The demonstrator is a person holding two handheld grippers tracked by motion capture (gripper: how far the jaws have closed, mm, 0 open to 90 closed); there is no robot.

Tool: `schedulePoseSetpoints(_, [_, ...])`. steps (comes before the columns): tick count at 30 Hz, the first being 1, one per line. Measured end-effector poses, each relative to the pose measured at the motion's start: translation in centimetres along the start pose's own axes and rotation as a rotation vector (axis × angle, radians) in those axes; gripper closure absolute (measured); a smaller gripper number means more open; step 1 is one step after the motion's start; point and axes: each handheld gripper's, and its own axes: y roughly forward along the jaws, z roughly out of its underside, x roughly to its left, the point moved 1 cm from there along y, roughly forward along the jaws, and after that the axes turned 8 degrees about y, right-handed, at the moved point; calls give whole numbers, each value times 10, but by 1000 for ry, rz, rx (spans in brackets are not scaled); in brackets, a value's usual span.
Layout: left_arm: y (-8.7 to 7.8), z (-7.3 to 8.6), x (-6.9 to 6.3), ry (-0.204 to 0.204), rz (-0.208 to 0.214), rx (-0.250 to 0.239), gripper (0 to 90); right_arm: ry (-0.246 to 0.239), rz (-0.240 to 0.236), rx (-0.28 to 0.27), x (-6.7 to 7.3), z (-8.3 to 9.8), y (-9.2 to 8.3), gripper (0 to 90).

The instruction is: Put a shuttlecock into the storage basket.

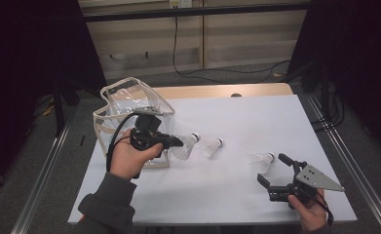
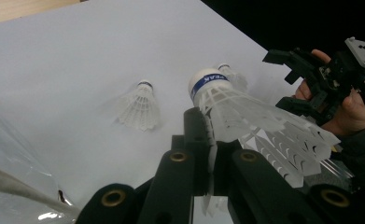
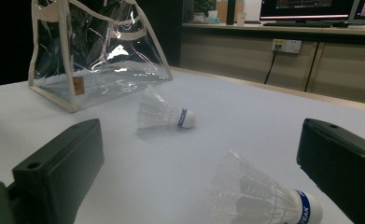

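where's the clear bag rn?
High view: the clear bag stands at the table's far-left corner, just behind the left hand-held gripper, which is shut on a shuttlecock.

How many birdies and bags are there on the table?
Shuttlecocks: 3, one held in the left gripper, one in the middle, one by the right gripper.
Clear bag: 1
Total: 4

1 overhead, 2 low claw-mounted views
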Motion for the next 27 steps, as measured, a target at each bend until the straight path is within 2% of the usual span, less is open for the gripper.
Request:
schedulePoseSetpoints(16, [-6,-19,4,0,-22,-2,897,0,-1,-5,0,-1,-1,5])
schedulePoseSetpoints(27, [-10,-24,9,-1,-34,8,897,-4,-2,-6,0,-1,-1,5])
